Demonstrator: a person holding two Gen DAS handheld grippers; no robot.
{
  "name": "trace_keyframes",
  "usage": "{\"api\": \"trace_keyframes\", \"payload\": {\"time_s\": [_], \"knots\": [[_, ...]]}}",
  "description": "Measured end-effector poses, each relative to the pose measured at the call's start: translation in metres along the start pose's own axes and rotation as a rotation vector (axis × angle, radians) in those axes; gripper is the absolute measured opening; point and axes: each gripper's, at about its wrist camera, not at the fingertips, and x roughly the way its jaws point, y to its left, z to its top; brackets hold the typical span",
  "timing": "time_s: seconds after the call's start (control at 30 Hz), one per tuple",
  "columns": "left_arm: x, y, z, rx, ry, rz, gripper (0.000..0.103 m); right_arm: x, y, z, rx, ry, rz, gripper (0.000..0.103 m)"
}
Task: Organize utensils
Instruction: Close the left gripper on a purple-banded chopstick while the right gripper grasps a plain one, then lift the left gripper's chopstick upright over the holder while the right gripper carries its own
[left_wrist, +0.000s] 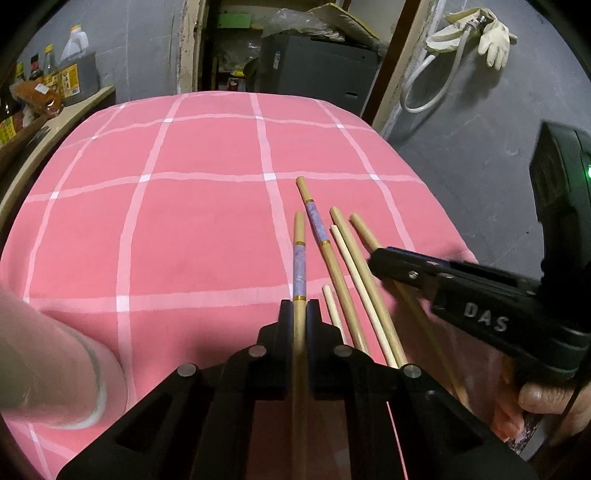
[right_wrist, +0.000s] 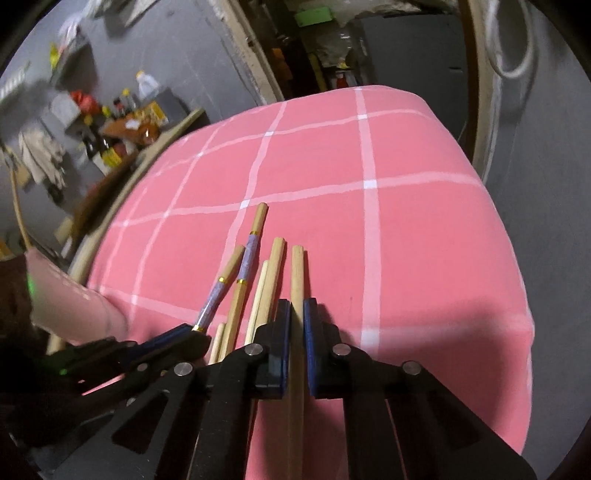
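Several bamboo chopsticks lie side by side on a pink checked tablecloth. My left gripper is shut on a chopstick with a purple band; this chopstick also shows in the right wrist view. A second purple-banded chopstick lies just right of it. My right gripper is shut on a plain chopstick, the rightmost of the row. In the left wrist view the right gripper comes in from the right over the plain chopsticks.
The tablecloth drops off at the table's right edge. A wooden shelf with bottles and packets stands at the left. Grey wall, a hose and a glove are at the right. My left forearm rests at the lower left.
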Motion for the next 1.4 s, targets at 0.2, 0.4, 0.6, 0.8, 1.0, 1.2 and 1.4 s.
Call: {"api": "trace_keyframes", "payload": {"time_s": [0.2, 0.4, 0.6, 0.8, 1.0, 1.2, 1.4], "knots": [[-0.024, -0.001, -0.010, -0.002, -0.059, -0.033, 0.005, -0.041, -0.002, -0.019, 0.039, -0.126, 0.072, 0.005], [-0.067, -0.005, -0.024, 0.020, -0.203, -0.065, 0.005, -0.092, 0.020, -0.045, -0.029, -0.322, 0.128, 0.005], [-0.117, -0.009, -0.041, 0.037, -0.422, -0.087, 0.005, -0.124, 0.047, -0.072, -0.067, -0.549, 0.237, 0.005], [-0.160, 0.001, -0.049, -0.002, -0.584, -0.087, 0.005, -0.140, 0.070, -0.077, -0.105, -0.727, 0.335, 0.005], [-0.200, 0.024, -0.044, -0.032, -0.704, -0.073, 0.005, -0.143, 0.105, -0.060, -0.141, -0.817, 0.396, 0.006], [-0.229, 0.060, -0.029, -0.071, -0.787, -0.044, 0.005, -0.138, 0.144, -0.036, -0.186, -0.864, 0.468, 0.006], [-0.256, 0.108, -0.016, -0.126, -0.873, -0.005, 0.005, -0.132, 0.179, -0.014, -0.204, -0.919, 0.534, 0.006]]}}
